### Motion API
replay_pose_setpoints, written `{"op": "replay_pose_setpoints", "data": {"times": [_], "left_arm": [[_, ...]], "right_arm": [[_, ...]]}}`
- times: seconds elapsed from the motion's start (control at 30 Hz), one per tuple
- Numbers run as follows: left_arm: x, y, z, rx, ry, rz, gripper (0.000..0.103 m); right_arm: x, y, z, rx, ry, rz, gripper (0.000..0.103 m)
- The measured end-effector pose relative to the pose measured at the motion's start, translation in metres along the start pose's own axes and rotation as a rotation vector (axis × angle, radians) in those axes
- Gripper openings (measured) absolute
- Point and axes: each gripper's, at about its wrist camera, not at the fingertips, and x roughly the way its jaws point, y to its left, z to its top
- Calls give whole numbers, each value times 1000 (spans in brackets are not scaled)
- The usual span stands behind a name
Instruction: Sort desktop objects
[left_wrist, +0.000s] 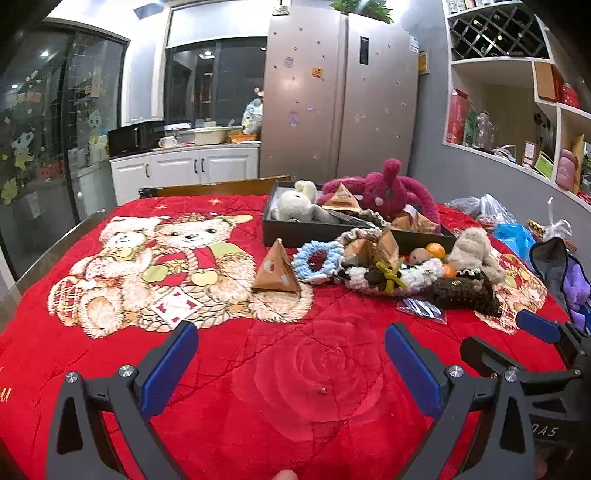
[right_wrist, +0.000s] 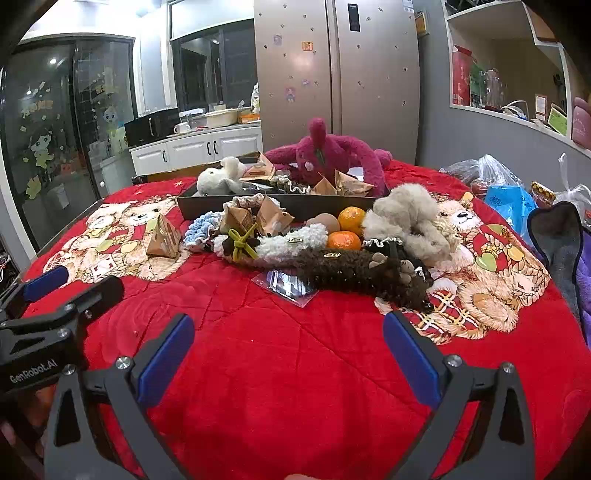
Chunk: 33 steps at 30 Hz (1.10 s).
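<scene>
A pile of small things lies on the red blanket: a brown pyramid packet (left_wrist: 276, 271), a blue scrunchie (left_wrist: 318, 260), oranges (right_wrist: 350, 219), a white fuzzy band (right_wrist: 291, 242), a dark brown fuzzy band (right_wrist: 354, 271) and a beige plush (right_wrist: 410, 218). Behind it a dark tray (left_wrist: 295, 230) holds a white plush (left_wrist: 299, 205), a magenta plush (left_wrist: 384, 192) and more packets. My left gripper (left_wrist: 291, 350) is open and empty, well short of the pile. My right gripper (right_wrist: 288, 347) is open and empty, just in front of the dark band.
Plastic bags (right_wrist: 506, 192) and a grey-purple cloth (right_wrist: 565, 243) lie at the right edge. A clear flat packet (right_wrist: 288, 286) lies in front of the pile. Each gripper shows in the other's view, the right (left_wrist: 539, 328) and the left (right_wrist: 48, 284). A fridge and counter stand behind.
</scene>
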Motion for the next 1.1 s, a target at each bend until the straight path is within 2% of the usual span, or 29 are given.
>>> {"op": "replay_pose_setpoints", "data": {"times": [0.13, 0.43, 0.6, 0.7, 0.83, 1.1], "left_arm": [[-3, 2, 0, -10, -15, -11, 103], [6, 9, 0, -48, 35, -25, 103], [17, 5, -1, -32, 92, -68, 103], [19, 7, -1, -43, 102, -67, 103], [23, 11, -2, -59, 121, -69, 103], [32, 16, -3, -85, 168, -71, 103]], "right_arm": [[-2, 0, 0, -2, -8, -1, 103], [-7, 7, -1, -37, -39, -13, 103], [-7, 4, -1, -23, -35, -8, 103], [-6, -2, -1, 10, -28, 14, 103], [-7, -19, -2, 114, -33, 125, 103], [0, -22, -3, 138, 8, 168, 103]]}}
